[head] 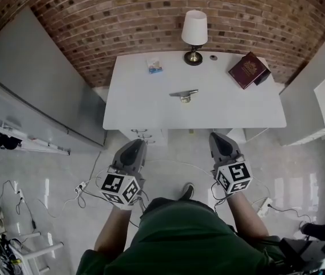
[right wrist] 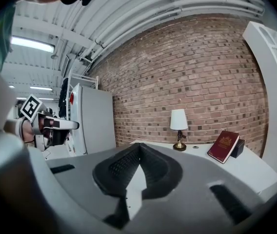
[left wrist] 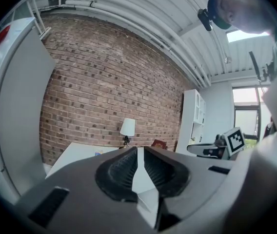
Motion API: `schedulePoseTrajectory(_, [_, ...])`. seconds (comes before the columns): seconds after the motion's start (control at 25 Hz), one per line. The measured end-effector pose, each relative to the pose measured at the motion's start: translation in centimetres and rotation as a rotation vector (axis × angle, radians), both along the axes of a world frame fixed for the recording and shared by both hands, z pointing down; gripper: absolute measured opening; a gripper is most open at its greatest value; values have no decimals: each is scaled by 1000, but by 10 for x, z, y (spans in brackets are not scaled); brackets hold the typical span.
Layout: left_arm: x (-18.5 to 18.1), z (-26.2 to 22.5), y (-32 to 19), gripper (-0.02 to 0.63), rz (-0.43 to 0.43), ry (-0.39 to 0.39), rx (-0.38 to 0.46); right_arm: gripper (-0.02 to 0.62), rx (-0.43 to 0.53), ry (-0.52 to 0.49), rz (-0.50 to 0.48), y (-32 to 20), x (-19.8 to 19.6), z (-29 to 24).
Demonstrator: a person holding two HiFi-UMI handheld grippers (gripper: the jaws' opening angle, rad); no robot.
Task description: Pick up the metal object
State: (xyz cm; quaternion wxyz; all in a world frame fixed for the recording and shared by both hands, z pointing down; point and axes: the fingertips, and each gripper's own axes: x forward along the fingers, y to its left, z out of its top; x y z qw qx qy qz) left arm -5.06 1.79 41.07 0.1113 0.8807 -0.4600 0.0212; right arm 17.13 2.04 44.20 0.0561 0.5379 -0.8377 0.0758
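Metal object [head: 184,95] lies mid-table on the white table [head: 134,110], lamp [head: 194,36] at its twelve o'clock, red book [head: 248,69] toward two. Left gripper [head: 135,145] and right gripper [head: 219,137], both pinched closed on nothing, hover at its six o'clock, off the table.

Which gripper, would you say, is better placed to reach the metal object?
Right, probably: the right gripper sits slightly nearer the metal object than the left gripper. Both are short of the table, jaws shut.
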Motion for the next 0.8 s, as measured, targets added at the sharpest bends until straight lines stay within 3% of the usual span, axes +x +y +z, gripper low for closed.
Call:
schedulePoseTrajectory(0.32, [31, 8, -20, 38, 13, -17, -22, 3, -30, 3, -8, -24, 24, 16])
schedulePoseTrajectory(0.8, [-9, 31, -107, 38, 16, 4, -43, 3, -72, 99, 58, -91, 14, 38])
